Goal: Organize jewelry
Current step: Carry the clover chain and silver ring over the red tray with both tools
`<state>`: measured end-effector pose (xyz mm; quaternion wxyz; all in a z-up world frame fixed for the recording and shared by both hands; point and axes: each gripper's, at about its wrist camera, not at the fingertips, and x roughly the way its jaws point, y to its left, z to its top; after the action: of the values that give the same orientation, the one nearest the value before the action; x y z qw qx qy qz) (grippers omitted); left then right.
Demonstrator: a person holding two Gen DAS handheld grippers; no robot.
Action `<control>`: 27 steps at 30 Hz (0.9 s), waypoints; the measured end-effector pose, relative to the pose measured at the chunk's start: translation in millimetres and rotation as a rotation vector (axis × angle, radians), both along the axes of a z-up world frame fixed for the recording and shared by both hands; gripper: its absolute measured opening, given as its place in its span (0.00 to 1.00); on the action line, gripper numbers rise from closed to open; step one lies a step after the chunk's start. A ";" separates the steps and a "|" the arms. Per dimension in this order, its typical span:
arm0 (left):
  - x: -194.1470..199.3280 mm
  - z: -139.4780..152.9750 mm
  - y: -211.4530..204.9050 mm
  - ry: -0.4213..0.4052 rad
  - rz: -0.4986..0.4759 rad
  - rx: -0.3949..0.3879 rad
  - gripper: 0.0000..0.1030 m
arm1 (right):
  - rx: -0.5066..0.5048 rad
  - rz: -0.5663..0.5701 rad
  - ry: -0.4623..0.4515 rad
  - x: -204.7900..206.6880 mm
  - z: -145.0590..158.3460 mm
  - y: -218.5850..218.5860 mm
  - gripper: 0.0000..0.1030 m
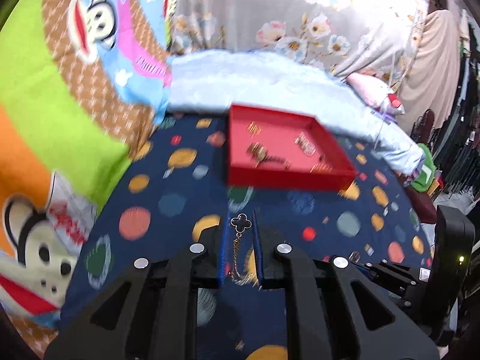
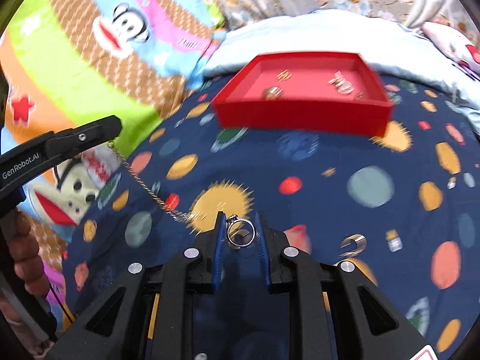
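My left gripper (image 1: 240, 220) is shut on a black clover pendant (image 1: 240, 223) whose gold chain (image 1: 238, 258) hangs down between the fingers. In the right wrist view the left gripper (image 2: 115, 127) shows at the left, the chain (image 2: 141, 181) trailing down to the cloth. My right gripper (image 2: 240, 220) is shut on a silver ring (image 2: 241, 233), held above the cloth. The red tray (image 1: 288, 177) lies ahead with several small jewelry pieces (image 1: 258, 151) inside; it also shows in the right wrist view (image 2: 300, 117).
A navy cloth with coloured planets (image 2: 330, 180) covers the bed. A silver piece (image 2: 355, 243) lies on it right of my right gripper. Cartoon-monkey bedding (image 1: 60, 105) lies at the left, a pale blue blanket (image 1: 255, 78) behind the tray.
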<state>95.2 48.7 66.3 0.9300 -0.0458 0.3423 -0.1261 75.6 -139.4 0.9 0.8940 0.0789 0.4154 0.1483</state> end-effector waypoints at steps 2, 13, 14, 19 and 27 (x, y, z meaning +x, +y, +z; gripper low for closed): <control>6.8 16.2 -10.0 -0.048 -0.017 0.011 0.13 | 0.012 -0.026 -0.018 6.3 12.3 -17.2 0.18; 91.3 73.5 -73.5 -0.200 -0.090 0.002 0.13 | 0.041 -0.163 -0.116 100.7 60.6 -93.1 0.18; 102.4 75.4 -79.3 -0.207 -0.088 0.012 0.13 | 0.044 -0.168 -0.119 111.4 62.0 -96.0 0.18; 147.5 75.3 -95.9 -0.198 -0.069 0.024 0.13 | 0.043 -0.184 -0.108 159.2 59.1 -96.1 0.18; 194.0 51.1 -112.6 -0.158 -0.068 0.071 0.13 | 0.040 -0.188 -0.065 202.1 38.0 -87.3 0.18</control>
<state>289.2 -63.9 117.4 0.9503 0.0087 0.2735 -0.1486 277.7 -226.7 38.9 0.9152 0.1306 0.3740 0.0743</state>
